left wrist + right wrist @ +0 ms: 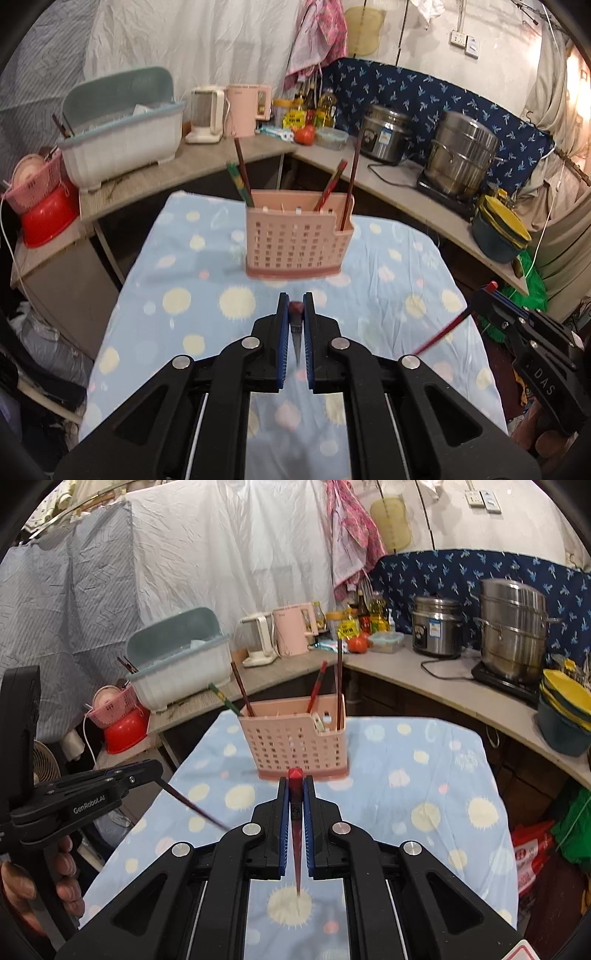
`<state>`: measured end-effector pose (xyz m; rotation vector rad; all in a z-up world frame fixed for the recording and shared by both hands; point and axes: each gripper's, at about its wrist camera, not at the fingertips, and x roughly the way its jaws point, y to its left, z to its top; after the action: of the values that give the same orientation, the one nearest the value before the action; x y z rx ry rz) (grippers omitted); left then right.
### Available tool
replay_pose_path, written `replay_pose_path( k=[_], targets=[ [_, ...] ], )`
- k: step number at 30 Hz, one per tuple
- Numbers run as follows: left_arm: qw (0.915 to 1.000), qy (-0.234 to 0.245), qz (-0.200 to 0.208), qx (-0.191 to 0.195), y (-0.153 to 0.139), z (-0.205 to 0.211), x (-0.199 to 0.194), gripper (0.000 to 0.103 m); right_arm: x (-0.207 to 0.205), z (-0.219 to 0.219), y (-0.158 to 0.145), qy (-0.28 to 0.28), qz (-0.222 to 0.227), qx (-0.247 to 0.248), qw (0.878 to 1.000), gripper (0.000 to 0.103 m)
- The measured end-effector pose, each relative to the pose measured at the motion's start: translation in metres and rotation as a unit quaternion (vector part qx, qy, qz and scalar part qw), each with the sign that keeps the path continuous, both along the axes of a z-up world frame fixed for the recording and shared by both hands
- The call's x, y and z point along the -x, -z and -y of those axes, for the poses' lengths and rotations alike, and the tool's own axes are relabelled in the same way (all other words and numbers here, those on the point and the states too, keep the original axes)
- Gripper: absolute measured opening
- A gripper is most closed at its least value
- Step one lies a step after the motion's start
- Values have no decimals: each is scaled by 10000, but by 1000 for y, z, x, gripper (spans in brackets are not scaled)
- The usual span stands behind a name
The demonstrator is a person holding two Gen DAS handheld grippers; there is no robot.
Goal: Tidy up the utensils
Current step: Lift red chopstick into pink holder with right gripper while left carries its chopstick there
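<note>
Left gripper (296,300): jaws nearly closed, clamped on one dark chopstick (296,334) with a reddish butt end; its tapered tip hangs down between the blue pads. Seen from the right wrist view, the same chopstick slants down out of the left gripper (157,771), above the cloth. A hand (44,882) is seen on that gripper's handle.

Right gripper (296,781): jaws fully closed on a red chopstick (296,834), red end cap up at the fingertips, thin tip pointing down over the tablecloth (406,794). In the left wrist view the red chopstick (441,334) is seen sticking out of the right gripper (480,295).

Landmark: pink perforated utensil holder (297,243), upright on the blue dotted tablecloth. Both held chopsticks are in front of the holder, well apart from it, one left and one right. Four chopsticks (242,166) already stand tilted inside the holder: two at its left end, two toward its right end, the far right one in the small side compartment. Behind the holder, a counter (391,177) with kettles and steel pots.
</note>
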<state>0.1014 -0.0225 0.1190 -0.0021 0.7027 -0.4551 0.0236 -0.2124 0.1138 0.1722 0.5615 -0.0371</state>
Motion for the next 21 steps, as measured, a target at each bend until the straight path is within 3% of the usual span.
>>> replay_pose_path(
  k=[8, 16, 21],
  targets=[
    [9987, 42, 502, 21, -56, 17, -39, 7, -42, 14, -45, -131, 370, -188, 9991, 7],
    [9916, -223, 1266, 154, -129, 33, -96, 7, -118, 23, -104, -189, 853, -217, 9959, 7],
    [9896, -316, 1387, 202, -146, 45, -140, 7, -168, 21, -125, -113, 1095, -91, 9939, 7]
  ],
)
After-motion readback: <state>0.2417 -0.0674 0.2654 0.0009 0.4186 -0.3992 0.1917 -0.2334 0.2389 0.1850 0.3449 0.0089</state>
